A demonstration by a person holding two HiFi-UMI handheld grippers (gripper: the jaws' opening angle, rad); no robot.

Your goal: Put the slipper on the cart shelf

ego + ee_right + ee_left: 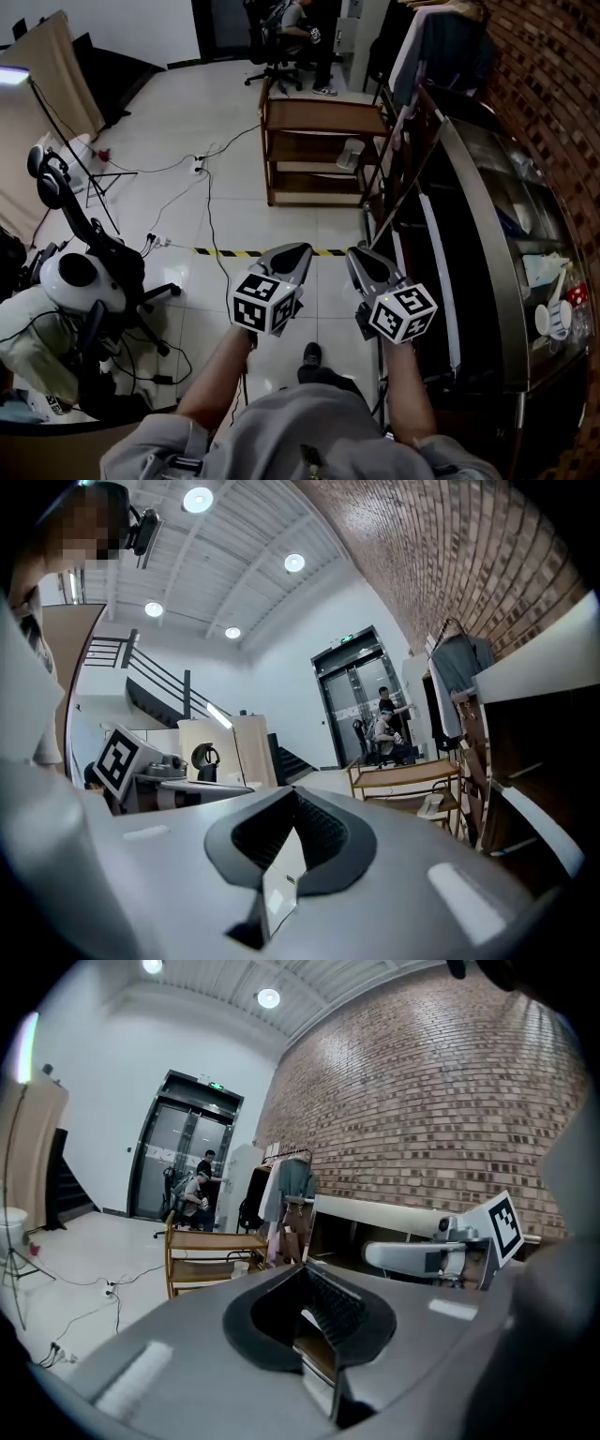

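The white tiled floor (pixel 234 112) carries a three-shelf wooden cart (pixel 323 117) at twelve o'clock, with a pale slipper (pixel 352 153) lying at the three o'clock end of its middle shelf. Black cables (pixel 208 202) trail over the tiles at ten o'clock. A yellow-black tape strip (pixel 230 251) lies at six o'clock from the cart.

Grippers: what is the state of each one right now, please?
Left gripper: closed, holding nothing.
Right gripper: closed, holding nothing.

L hand-held gripper (pixel 287 259) & R hand-held gripper (pixel 364 264) held side by side, approx level, pointing fwd. Both jaw pairs closed, nothing btwn. Forearms (pixel 220 375) outstretched.
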